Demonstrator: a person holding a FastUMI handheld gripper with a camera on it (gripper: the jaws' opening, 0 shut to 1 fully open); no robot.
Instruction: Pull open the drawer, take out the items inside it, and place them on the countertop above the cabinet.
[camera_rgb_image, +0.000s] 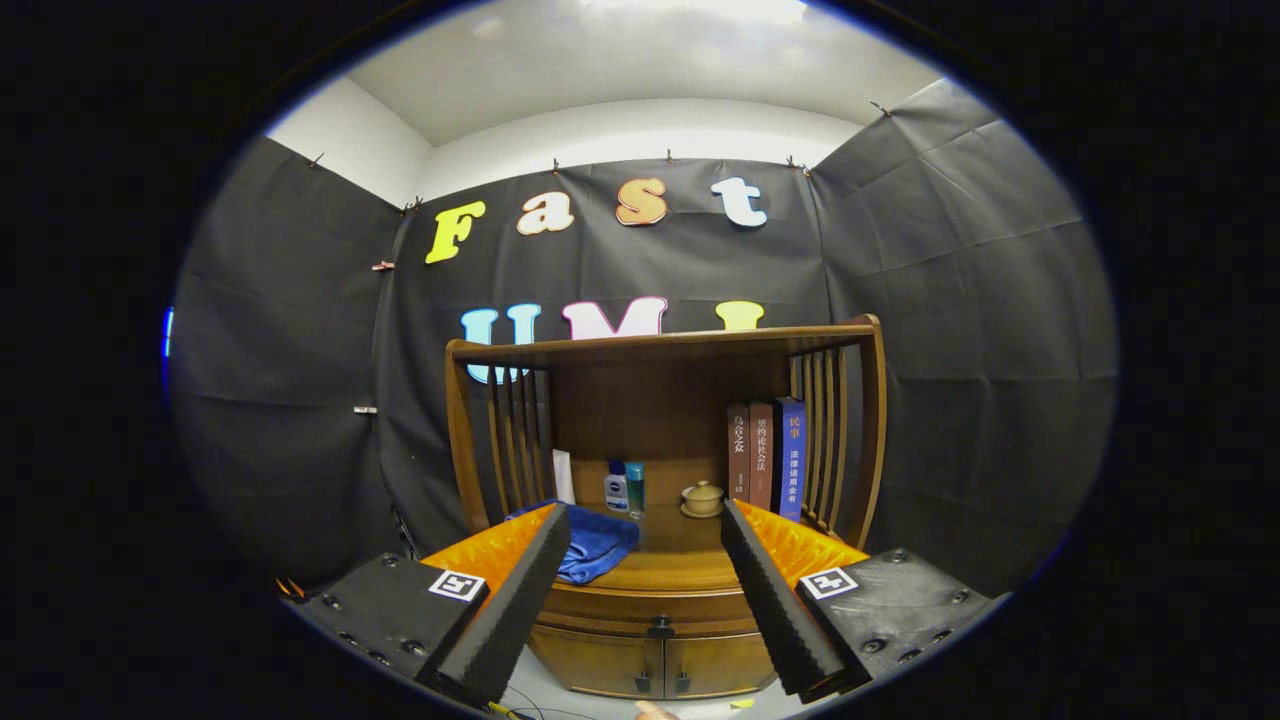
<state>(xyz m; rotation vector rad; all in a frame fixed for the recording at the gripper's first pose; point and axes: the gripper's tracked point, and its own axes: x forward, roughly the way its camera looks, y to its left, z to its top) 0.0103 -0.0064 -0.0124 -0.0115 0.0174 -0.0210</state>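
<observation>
A brown wooden cabinet (660, 400) stands ahead against the booth's back wall. Its drawer (650, 608) sits shut under the countertop (690, 560), with a small dark knob (660, 628) at its middle. My gripper (645, 545) is held open some way in front of the cabinet, nothing between its fingers. The left finger (515, 600) and right finger (775, 600) frame the drawer front and the countertop. What lies inside the drawer is hidden.
On the countertop lie a blue cloth (595, 545), a blue-capped bottle (617, 490), a slim teal bottle (636, 488), a small lidded clay pot (703, 498) and three upright books (768, 455). Slatted side rails flank it. Two small doors (655, 665) sit below the drawer.
</observation>
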